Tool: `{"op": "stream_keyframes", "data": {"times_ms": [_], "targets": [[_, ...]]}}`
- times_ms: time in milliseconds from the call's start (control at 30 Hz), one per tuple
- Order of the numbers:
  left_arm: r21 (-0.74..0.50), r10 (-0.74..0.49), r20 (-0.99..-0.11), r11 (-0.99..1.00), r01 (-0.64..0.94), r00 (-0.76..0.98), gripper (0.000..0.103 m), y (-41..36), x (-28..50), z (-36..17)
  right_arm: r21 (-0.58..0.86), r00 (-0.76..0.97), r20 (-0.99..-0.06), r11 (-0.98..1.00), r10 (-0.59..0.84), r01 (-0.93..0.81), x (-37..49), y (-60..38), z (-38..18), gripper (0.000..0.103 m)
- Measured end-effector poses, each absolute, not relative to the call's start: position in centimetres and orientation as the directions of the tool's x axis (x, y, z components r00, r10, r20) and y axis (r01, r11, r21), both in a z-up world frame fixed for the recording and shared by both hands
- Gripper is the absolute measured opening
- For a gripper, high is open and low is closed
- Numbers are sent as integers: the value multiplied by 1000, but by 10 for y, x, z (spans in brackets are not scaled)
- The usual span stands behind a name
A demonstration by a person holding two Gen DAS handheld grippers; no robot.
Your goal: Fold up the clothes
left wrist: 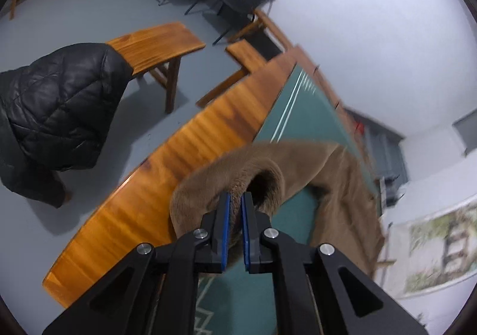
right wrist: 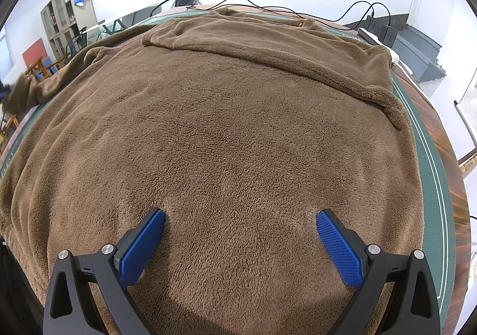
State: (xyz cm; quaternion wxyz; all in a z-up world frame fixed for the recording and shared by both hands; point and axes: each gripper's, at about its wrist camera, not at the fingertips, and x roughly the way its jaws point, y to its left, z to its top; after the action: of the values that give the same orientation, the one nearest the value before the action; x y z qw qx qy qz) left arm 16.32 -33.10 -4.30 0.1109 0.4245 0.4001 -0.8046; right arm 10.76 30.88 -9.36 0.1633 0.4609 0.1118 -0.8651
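One brown fleece garment (right wrist: 226,132) lies spread over the green mat (right wrist: 429,174) on the wooden desk (left wrist: 167,174), its far sleeve already laid across the chest. The other sleeve (left wrist: 268,168) is lifted off the mat at the desk's edge, its cuff pinched in the left claw (left wrist: 235,201), whose blue pads (left wrist: 227,215) are nearly closed on the fabric. The right claw (right wrist: 240,226) hovers just above the middle of the body with its jaws spread wide, gripping nothing.

The risk, as I judge it, is that the thick fleece slips from the narrow pinch mid-swing, or that the pull drags the whole body sideways since nothing pins it down. The left claw points out over the desk's edge, tilted, with a black jacket (left wrist: 56,108) on a bench (left wrist: 158,43) beyond. The right claw looks steeply down at the cloth.
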Motion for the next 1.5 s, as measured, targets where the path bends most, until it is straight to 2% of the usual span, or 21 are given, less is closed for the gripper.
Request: {"op": "stream_keyframes", "data": {"times_ms": [133,167,233,267,300,400,500,667,767,833,1067,1133,1333,1500], "targets": [[-452,113,-822,-725,520,-558,15,-317,171,-55,-43,-522,-834,-921,-180,386,108,309,-94,102],[-433,102,-830,-738,517,-549,21,-314,173,-57,-43,-522,-834,-921,-180,386,108,309,-94,102],[-398,77,-836,-766,505,-543,39,-310,176,-57,-43,-522,-834,-922,-180,386,108,309,-94,102],[-382,64,-838,-779,497,-543,53,-308,179,-56,-43,-522,-834,-922,-180,385,108,309,-93,102],[-364,48,-838,-790,492,-544,62,-307,182,-54,-43,-522,-834,-922,-179,385,108,309,-93,102],[-352,28,-832,-799,487,-555,69,-308,191,-52,-43,-522,-834,-922,-179,384,108,308,-94,102],[-317,-7,-824,-823,472,-567,70,-302,202,-45,-43,-522,-834,-922,-179,384,108,308,-94,102],[-140,-107,-803,-922,361,-586,70,-263,212,-31,-42,-522,-834,-922,-179,384,108,308,-94,102],[-79,-113,-795,-955,286,-595,70,-241,213,-31,-42,-522,-834,-923,-179,383,108,308,-94,102],[-82,-93,-801,-962,262,-591,70,-233,212,-33,-42,-522,-834,-922,-179,384,108,308,-94,102],[-299,94,-816,-913,278,-570,69,-232,204,-56,-42,-522,-834,-922,-179,385,108,309,-93,102],[-314,97,-812,-903,292,-575,66,-234,200,-60,-42,-522,-834,-922,-180,385,108,309,-93,102],[-218,-9,-798,-928,302,-603,65,-234,181,-54,-42,-522,-834,-922,-179,385,108,309,-93,102],[-85,-69,-813,-969,234,-579,65,-220,168,-60,-42,-522,-834,-922,-180,385,107,310,-93,102]]}}
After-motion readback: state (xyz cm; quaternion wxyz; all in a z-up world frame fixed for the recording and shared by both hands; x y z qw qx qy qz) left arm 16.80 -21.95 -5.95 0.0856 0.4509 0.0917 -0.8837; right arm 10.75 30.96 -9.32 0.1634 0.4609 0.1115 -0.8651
